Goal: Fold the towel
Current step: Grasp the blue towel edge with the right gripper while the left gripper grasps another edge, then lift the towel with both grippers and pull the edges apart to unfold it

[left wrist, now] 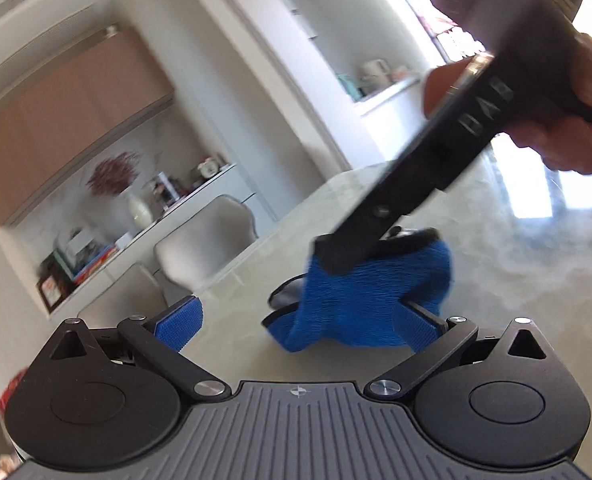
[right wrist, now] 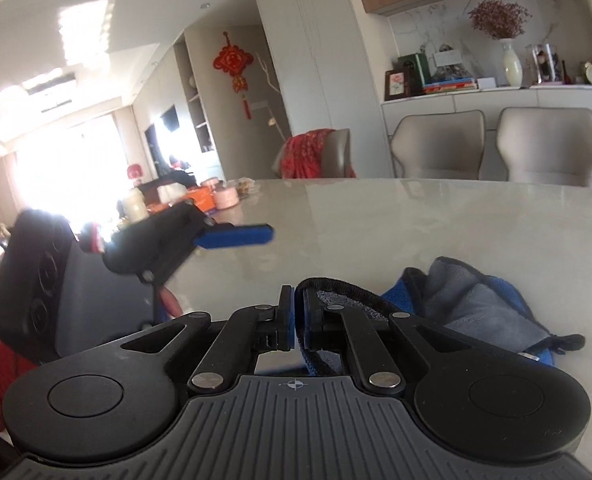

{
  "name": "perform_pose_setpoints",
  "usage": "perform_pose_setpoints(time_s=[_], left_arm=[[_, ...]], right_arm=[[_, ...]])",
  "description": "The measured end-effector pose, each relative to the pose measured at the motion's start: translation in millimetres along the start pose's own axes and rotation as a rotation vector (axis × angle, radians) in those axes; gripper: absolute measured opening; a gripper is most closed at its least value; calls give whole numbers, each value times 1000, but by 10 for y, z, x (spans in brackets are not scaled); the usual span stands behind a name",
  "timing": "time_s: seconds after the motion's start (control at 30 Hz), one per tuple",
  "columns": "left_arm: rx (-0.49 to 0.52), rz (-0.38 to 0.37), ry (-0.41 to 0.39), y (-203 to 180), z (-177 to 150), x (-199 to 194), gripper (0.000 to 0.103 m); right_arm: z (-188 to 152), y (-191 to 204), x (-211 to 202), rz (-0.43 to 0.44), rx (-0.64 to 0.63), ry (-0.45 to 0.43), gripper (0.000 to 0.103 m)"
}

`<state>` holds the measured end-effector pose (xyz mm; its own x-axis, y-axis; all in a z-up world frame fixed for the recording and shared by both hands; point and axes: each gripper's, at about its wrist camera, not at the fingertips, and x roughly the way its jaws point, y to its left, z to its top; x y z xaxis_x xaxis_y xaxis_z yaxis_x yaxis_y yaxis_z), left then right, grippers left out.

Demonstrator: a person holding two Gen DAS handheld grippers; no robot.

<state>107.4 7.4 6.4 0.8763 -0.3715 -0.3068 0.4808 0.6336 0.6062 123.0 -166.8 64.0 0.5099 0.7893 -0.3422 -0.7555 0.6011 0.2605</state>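
Observation:
A blue towel (left wrist: 367,300) with a grey inner side and dark trim lies bunched on the pale marble table (left wrist: 515,280). My left gripper (left wrist: 296,320) is open, its blue pads wide apart, with the towel just past its right pad. My right gripper (right wrist: 297,320) is shut on the towel's dark edge, and the grey and blue bulk of the towel (right wrist: 475,308) trails to its right. In the left wrist view the right gripper (left wrist: 359,256) comes down from the upper right onto the towel. In the right wrist view the left gripper (right wrist: 232,236) hovers at left.
Two beige chairs (right wrist: 495,144) stand at the table's far side before a sideboard (right wrist: 495,96) with a vase, books and frames. A chair with red cloth (right wrist: 315,152) and several pink and orange containers (right wrist: 216,196) are at the table's far left end.

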Motion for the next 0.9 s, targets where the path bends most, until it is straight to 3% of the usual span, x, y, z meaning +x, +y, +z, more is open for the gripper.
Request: perform_pose_setpoints(time_s=[0.07,0.27,0.37,0.43,0.47,0.5,0.53,0.57,0.67,0.73,0.9], left_arm=[[41,-16,2,-69,22,70,102],[99,-159,39,-170,50,251,71],[94,-189,49,-194,40,293,48],[84,-207,74,-182,24,330,22],[78,-213,91,-168,16,354,18],[74,-219,106,-148,-9,361,16],[71,-225,120,-128,-36,366,15],[68,-224,124,-102,-55,368,15],[35,-213,136,17,-94,346,14],[15,-205,138,97,-108,321,14],[-28,-189,149,206,-124,267,14]], right_arm=[[10,-11,-3,25,0,3,5],[14,-64,-43,86,-19,16,6],[14,-118,-59,108,-30,35,8],[22,-143,-99,108,-32,41,12],[30,-163,-145,103,-38,31,13],[40,-189,-212,82,-50,12,20],[50,-216,-285,55,-65,-10,34],[56,-249,-358,-3,-86,-27,38],[-9,-309,-430,-228,-208,10,39],[-125,-325,-369,-338,-309,89,39],[-444,-288,-112,-433,-486,215,39]])
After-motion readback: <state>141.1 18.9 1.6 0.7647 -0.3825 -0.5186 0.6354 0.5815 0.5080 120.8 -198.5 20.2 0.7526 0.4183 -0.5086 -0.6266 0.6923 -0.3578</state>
